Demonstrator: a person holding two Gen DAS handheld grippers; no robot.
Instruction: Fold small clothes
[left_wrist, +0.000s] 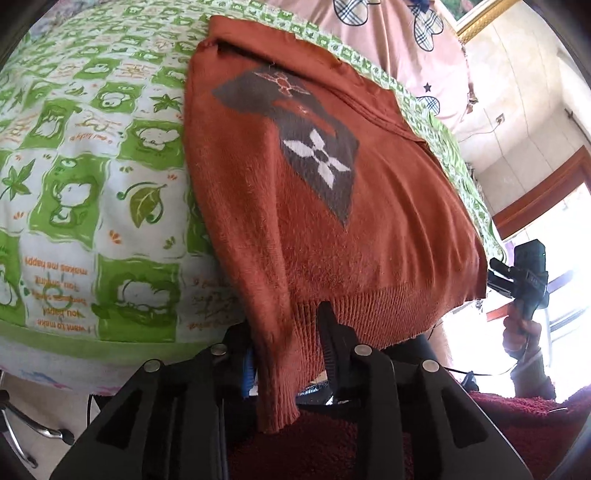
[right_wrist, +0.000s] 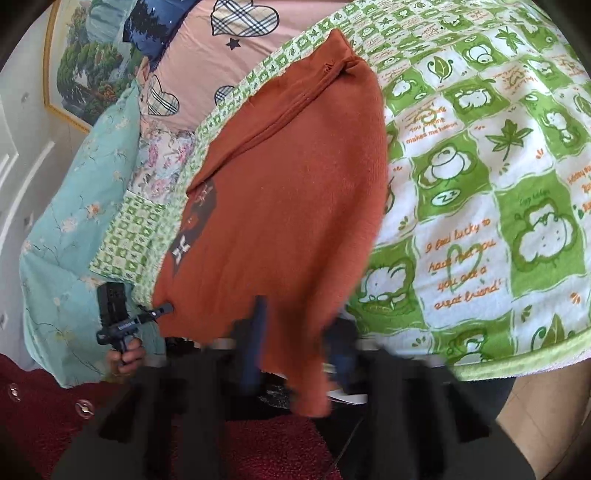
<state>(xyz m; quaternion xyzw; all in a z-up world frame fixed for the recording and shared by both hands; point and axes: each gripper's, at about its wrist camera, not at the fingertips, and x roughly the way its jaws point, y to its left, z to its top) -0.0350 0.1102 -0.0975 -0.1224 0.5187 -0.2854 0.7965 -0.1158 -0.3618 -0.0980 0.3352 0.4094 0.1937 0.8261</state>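
— Tongs first: what grips what?
— Left tongs (left_wrist: 288, 354) clench the ribbed hem of the rust sweater (left_wrist: 332, 192); right tongs (right_wrist: 295, 354), blurred, seem clamped on its other hem corner.
— And the sweater?
— Spread on the bed's green cartoon blanket (left_wrist: 92, 166), pink pillow (right_wrist: 207, 48) and framed painting (right_wrist: 81, 62) beyond.

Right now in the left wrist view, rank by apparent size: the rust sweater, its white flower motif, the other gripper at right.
1. rust sweater, by far.
2 and 3. white flower motif and right gripper look alike; unranked.
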